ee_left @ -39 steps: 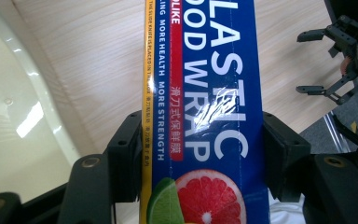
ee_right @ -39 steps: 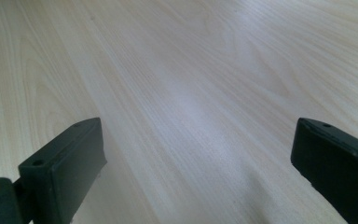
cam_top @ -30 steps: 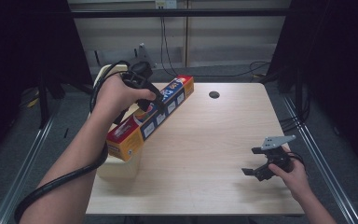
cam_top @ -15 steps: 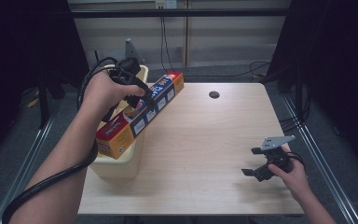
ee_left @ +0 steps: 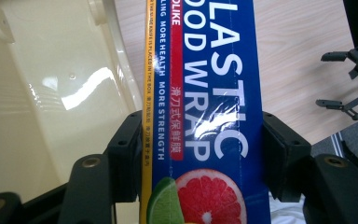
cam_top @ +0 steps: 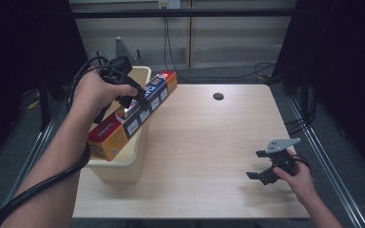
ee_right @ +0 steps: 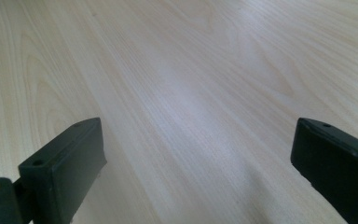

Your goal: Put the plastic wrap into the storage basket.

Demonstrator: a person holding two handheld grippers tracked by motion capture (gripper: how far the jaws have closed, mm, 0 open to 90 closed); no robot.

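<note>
The left gripper (cam_top: 134,97) is clamped on a long plastic wrap box (cam_top: 132,115), its 2 black jaws pressing the box's narrow sides about midway along its length. In the left gripper view the pads sit flush against the blue printed face and the yellow edge of the box (ee_left: 205,116), with a grapefruit and lime picture at the bottom. The box is in the air, tilted, its orange end low over the cream plastic bin (cam_top: 123,164) at the table's left edge and its far end higher, reaching out past the bin's rim above the wooden table (cam_top: 209,142). The right gripper (cam_top: 255,176) rests low near the table's front right corner, well apart from the box, its 2 jaws spread wide with nothing but bare wood between them
</note>
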